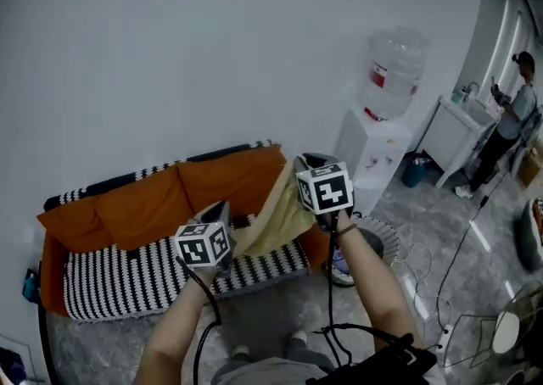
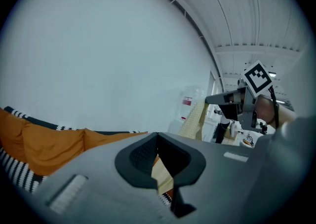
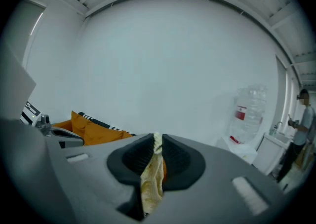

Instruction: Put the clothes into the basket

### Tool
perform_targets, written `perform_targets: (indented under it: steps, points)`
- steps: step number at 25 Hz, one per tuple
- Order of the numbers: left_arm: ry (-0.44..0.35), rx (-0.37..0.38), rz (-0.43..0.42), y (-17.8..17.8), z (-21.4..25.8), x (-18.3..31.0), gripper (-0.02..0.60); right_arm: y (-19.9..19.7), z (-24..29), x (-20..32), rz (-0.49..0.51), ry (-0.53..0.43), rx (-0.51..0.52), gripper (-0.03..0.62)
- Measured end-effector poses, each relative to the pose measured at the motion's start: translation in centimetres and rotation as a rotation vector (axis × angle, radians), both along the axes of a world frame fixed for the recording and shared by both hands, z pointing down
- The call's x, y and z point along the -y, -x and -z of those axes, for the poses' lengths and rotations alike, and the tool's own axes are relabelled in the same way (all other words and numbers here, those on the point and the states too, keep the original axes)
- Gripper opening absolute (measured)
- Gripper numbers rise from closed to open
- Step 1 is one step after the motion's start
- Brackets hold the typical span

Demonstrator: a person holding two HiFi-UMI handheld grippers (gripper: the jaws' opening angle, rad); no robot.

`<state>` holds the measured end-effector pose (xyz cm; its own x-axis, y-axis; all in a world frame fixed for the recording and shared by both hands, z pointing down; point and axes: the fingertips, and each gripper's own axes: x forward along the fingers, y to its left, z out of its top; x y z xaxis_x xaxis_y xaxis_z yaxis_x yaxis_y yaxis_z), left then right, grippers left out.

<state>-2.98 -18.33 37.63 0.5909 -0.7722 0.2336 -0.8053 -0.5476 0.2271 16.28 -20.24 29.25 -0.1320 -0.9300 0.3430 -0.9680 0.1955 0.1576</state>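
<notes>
Tan cloth, soft and light, hangs stretched above the sofa, its edges pinched by left gripper and right gripper fingers; edge grips suit it.

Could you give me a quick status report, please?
Left gripper and right gripper both shut on the beige cloth. Cloth held up over the sofa. Basket stands right of sofa, path looks clear.

Tan cloth, pinched at 2 pts, hangs slanted in air over striped sofa.
</notes>
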Motion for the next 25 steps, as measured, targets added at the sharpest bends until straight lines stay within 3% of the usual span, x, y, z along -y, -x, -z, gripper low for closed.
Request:
perform_targets:
  steps: [6, 11, 19, 25]
  points:
    - [-0.023, 0.019, -0.205, 0.2, 0.2, -1.4, -0.005, -0.3, 2.8, -4.8, -0.199, -0.045, -0.015, 0.058]
    - [-0.018, -0.013, -0.291, -0.8, 0.7, -2.2, -0.005, -1.5, 4.6, -8.6, -0.332, -0.076, -0.006, 0.058]
    - [-0.051, -0.062, -0.444, -7.2, 2.4, -6.5, -0.005, -5.3, 7.4, -16.6, -0.463, -0.120, -0.038, 0.058]
    - [-0.057, -0.088, -0.511, -10.8, 3.5, -10.6, -0.005, -7.0, 10.3, -22.5, -0.513, -0.159, -0.065, 0.058]
